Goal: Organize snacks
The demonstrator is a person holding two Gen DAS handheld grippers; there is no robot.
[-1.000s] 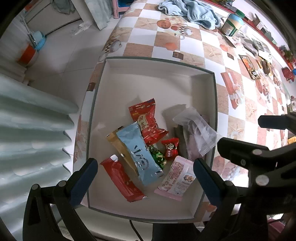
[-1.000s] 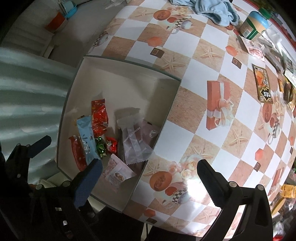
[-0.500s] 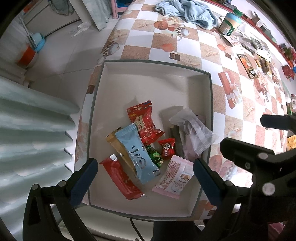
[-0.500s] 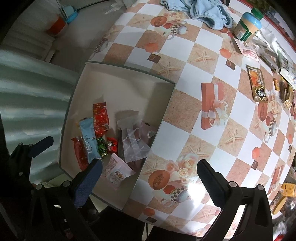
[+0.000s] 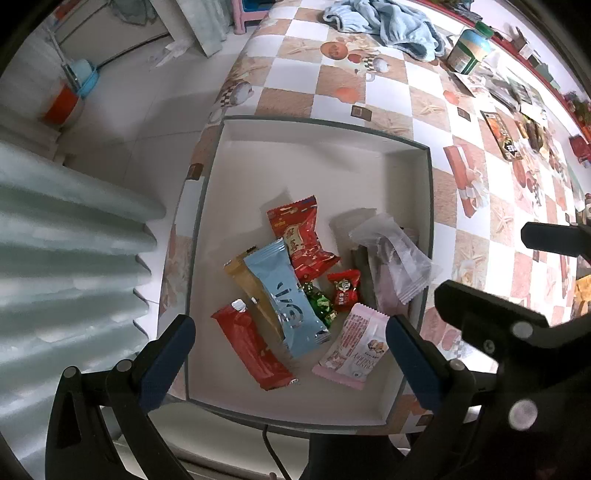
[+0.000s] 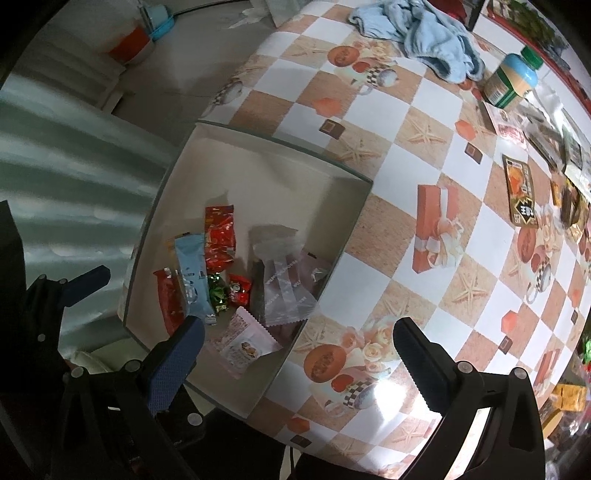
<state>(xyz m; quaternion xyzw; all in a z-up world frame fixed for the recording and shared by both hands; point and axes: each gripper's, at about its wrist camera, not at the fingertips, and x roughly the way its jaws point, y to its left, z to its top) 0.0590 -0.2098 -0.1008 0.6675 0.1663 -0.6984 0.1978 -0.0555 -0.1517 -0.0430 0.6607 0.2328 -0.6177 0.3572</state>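
**Both hands free over the box — pick your next snack**

Left wrist view: your left hand-held gripper (image 5: 286, 345) hangs spread wide and empty above the white box (image 5: 314, 136), which sits at the desk (image 5: 384, 88) corner nearest you. Inside lie a blue packet (image 5: 286, 295), a long red bar (image 5: 251, 347), a pink-and-white packet (image 5: 356, 345), a red packet (image 5: 301, 238) and a clear-wrapped pair (image 5: 397, 264) against the right wall. They overlap, so drop further items into the bare far half rather than onto the pile.

Right wrist view: your right hand-held gripper (image 6: 295, 350) is equally wide open and holds nothing, straddling the box's right wall. More snacks wait along the desk's far right edge — a dark orange packet (image 6: 521, 194) looks the closest. A green-capped jar (image 6: 511, 79) and a blue towel (image 6: 432, 31) crowd the far edge; approach low, clear of both.
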